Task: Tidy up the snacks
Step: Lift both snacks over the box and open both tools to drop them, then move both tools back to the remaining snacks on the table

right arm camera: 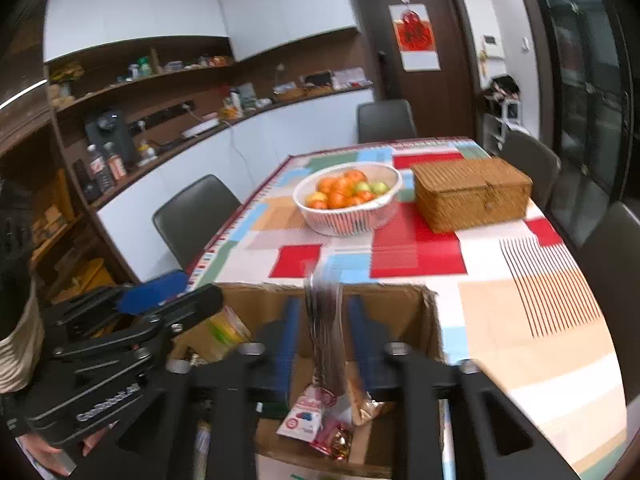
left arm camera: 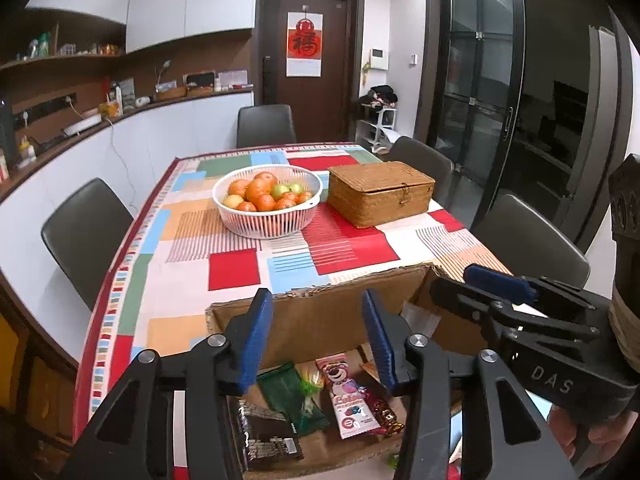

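- Open cardboard box (left arm camera: 320, 320) at the table's near edge, flaps up.
- Inside lie a pink bear-printed packet (left arm camera: 346, 394), green packet (left arm camera: 290, 392), dark packet (left arm camera: 268, 436).

- We see cardboard box (left arm camera: 320, 320) at table's (left arm camera: 180, 264) 6 o'clock edge, snack packets (left arm camera: 348, 396) inside.
- Fruit basket (left arm camera: 267, 200) at 12 o'clock; wicker box (left arm camera: 380, 192) at its 3 o'clock.

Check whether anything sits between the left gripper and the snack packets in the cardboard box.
Nothing visible does. The left gripper hangs open over the open-topped cardboard box, with the snack packets lying uncovered below its fingers. The right gripper is off to one side, outside that path.
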### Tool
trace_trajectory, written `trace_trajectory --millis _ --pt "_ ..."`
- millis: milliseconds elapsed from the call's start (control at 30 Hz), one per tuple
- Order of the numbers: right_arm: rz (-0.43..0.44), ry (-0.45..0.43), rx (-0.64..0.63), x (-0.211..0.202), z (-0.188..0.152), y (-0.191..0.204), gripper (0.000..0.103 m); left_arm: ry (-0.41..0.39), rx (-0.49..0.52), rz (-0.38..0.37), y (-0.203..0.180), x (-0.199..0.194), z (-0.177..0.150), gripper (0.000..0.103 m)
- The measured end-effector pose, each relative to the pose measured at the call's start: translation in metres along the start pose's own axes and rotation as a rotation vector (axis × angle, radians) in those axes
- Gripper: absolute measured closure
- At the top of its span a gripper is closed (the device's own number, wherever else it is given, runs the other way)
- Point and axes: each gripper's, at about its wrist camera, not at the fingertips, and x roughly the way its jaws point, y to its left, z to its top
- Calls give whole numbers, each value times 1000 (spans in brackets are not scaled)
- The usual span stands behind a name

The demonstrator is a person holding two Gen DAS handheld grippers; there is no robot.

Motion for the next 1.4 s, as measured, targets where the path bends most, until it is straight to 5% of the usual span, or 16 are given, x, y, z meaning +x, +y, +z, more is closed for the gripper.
trace_trajectory --millis 167,700,967,1400 --pt "-17 -26 -34 -15 -8 2 60 -46 40 13 -13 -29 -9 46" --pt "-57 -84 -124 -94 -47 5 39 -91 92 -23 -53 -89 -47 39" --pt "-88 -43 -153 -107 -76 -7 39 -37 139 -49 -76 -90 -77 39" --pt "-136 143 -172 -93 -135 -29 39 130 188 -87 -91 -59 -136 39"
